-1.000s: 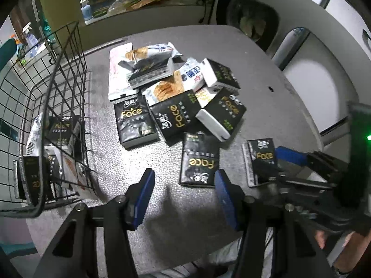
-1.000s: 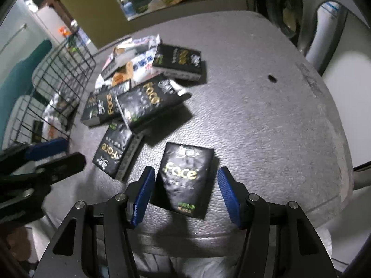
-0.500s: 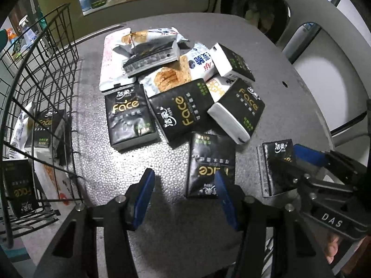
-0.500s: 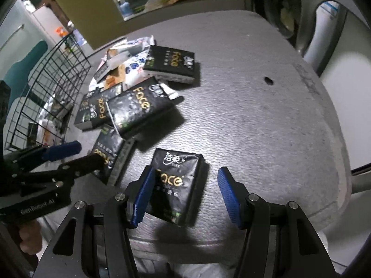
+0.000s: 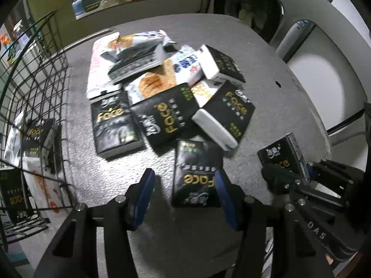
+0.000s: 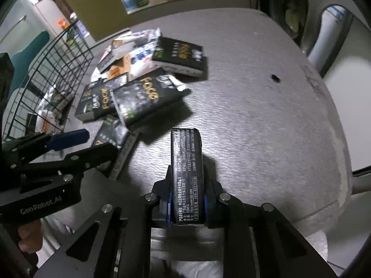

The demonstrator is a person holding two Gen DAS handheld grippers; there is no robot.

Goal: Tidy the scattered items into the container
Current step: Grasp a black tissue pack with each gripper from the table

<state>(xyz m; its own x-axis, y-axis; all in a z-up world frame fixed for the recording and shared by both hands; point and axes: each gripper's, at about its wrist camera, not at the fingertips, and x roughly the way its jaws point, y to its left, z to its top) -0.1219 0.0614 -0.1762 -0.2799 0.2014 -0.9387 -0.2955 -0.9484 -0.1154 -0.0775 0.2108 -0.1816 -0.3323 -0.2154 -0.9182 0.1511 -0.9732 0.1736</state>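
Observation:
Black "Face" tissue packs and snack bags lie in a pile (image 5: pixel 174 97) on the grey round table (image 5: pixel 266 58). My right gripper (image 6: pixel 187 205) is closing, and its blue pads press the sides of one black tissue pack (image 6: pixel 186 169) turned up on its narrow edge; this held pack (image 5: pixel 283 155) also shows at the right in the left wrist view. My left gripper (image 5: pixel 184 197) hangs open low over another black pack (image 5: pixel 197 176), which lies flat between its fingers, close to the right pad (image 5: pixel 223 197) and apart from the left one. The wire basket (image 5: pixel 34 81) stands to the left.
The basket (image 6: pixel 58 69) holds several tissue packs and a white bag. The left gripper (image 6: pixel 99 142) sits close beside the right one. A small hole (image 6: pixel 275 78) marks the table's bare right part. A white chair back and a cluttered shelf stand beyond the far edge.
My right gripper closed on the pack that lay flat between its fingers, and the pack is now up on its edge. My left gripper came down and forward over the nearest pack.

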